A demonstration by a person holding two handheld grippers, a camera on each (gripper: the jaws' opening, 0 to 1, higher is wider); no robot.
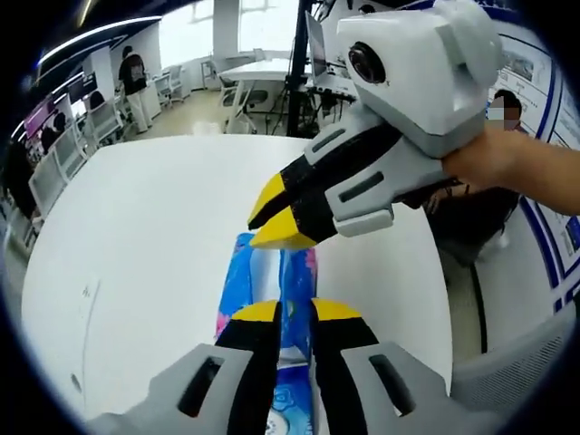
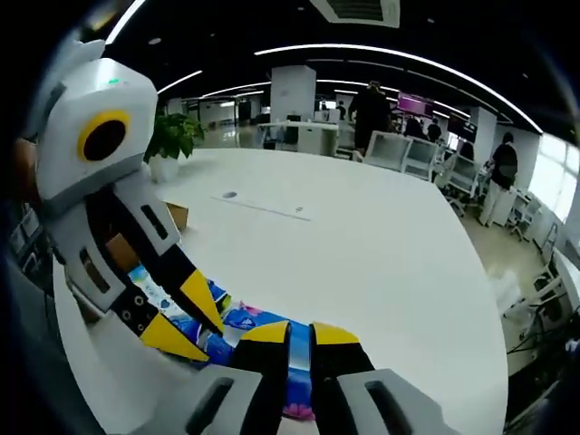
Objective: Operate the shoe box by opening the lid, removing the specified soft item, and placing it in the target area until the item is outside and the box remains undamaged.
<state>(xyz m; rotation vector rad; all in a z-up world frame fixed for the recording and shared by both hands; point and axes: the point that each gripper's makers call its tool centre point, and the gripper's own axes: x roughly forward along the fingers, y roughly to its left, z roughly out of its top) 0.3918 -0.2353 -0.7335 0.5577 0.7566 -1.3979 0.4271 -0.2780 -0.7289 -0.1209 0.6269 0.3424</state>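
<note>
You hold the blue pack [image 1: 272, 290] over the worktop [image 1: 154, 236]: left gripper [image 1: 296, 313] and right gripper [image 2: 299, 333] both clamped on it, probably for placing.

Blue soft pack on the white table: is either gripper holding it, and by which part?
Both appear to. The left gripper pinches the blue printed soft plastic pack at its near end; the right gripper clamps another edge. Which edge cannot be told.

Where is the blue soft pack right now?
The blue soft pack lies on the white table, pinched between the left gripper jaws, with the right gripper just beyond it.
</note>
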